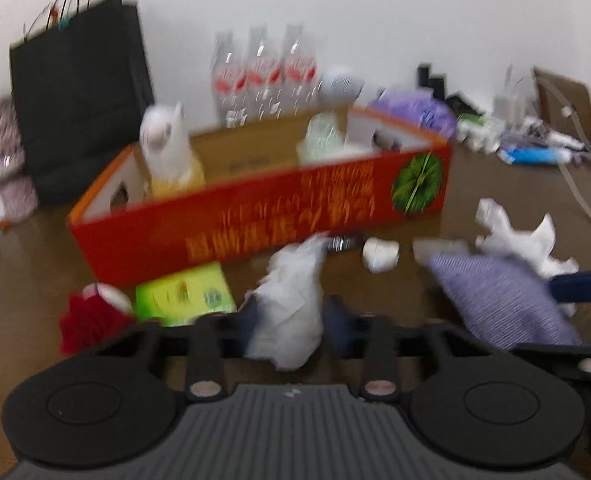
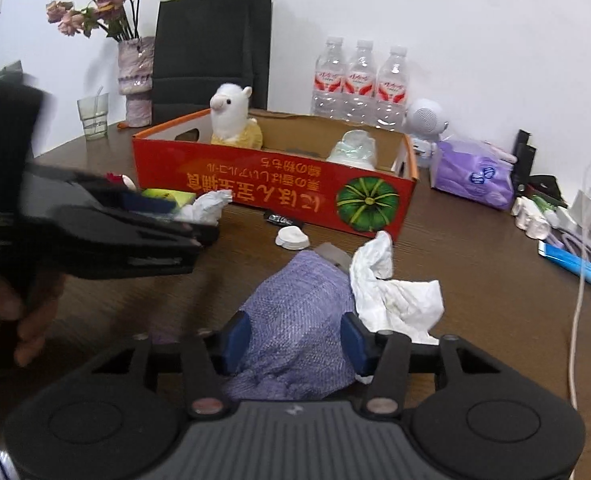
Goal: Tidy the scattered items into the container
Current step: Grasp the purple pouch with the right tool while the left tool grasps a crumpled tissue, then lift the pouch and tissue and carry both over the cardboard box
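Note:
The red cardboard box (image 1: pixel 255 216) (image 2: pixel 255 184) stands on the brown table and holds a white alpaca plush (image 2: pixel 231 116) and a pale wrapped bundle (image 2: pixel 353 150). My left gripper (image 1: pixel 287 320) is shut on a crumpled white tissue (image 1: pixel 291 300), just in front of the box; the tissue also shows in the right wrist view (image 2: pixel 207 208). My right gripper (image 2: pixel 295 336) has its blue fingers (image 2: pixel 237 334) on either side of a purple knitted cloth (image 2: pixel 299 320) (image 1: pixel 499 300). Another crumpled white tissue (image 2: pixel 395 292) (image 1: pixel 519 236) lies against the cloth.
A green packet (image 1: pixel 183 296), a red item (image 1: pixel 87 320), a white cap (image 2: pixel 291 238) and a small dark bar (image 2: pixel 283 220) lie by the box. Behind it stand a black bag (image 2: pixel 211 48), three water bottles (image 2: pixel 359 80), a flower vase (image 2: pixel 135 80), a purple tissue pack (image 2: pixel 471 176) and cables.

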Demonstrator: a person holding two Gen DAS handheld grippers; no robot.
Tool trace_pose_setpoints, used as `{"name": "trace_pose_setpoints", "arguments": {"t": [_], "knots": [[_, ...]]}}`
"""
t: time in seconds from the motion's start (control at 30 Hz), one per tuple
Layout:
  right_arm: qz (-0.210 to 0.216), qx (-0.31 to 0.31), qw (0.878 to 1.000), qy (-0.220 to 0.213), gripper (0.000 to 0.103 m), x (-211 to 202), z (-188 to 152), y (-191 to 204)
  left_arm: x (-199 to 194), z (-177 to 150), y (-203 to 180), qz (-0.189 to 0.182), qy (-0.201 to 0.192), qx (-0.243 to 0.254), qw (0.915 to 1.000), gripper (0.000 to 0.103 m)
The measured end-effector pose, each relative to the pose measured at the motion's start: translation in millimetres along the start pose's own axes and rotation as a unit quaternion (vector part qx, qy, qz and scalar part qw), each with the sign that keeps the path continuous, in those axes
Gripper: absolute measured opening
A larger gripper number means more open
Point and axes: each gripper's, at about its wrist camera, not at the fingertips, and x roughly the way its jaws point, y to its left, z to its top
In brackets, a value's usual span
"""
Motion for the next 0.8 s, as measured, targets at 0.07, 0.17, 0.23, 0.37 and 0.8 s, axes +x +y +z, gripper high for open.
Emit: {"name": "trace_pose_setpoints", "arguments": {"t": [0.07,0.17,0.23,0.37,0.8], "knots": [[0.009,0.005,1.000,-0.009,0.055,-5.1,-3.6,0.2,-10.5,-5.1,-2.4,-0.003,-0.007,-0.001,1.0000,0.020],[0.021,0.002,1.000,-0.013,0.055,-2.2,-5.5,6.0,-36.2,-17.4,-3.0,-0.018,-0.002,-0.022,0.9996,0.019],[0.018,-0.006,1.000,-0.018,0.054,3.6,-4.9,10.5,-56.6,-27.1,-0.3,-0.023,0.002,-0.044,0.9988,0.019],[-0.023,-0.027,0.999,-0.003,0.046,23.0,-6.8,18.9,-101.8,-48.7,11.0,-0.038,0.006,-0.093,0.9949,0.019],[0.051,-0.081,0.995,0.026,0.044,-91.2,-67.3,61.8,-165.1,-91.2,2.1,-0.032,0.008,-0.100,0.9944,0.027]]}}
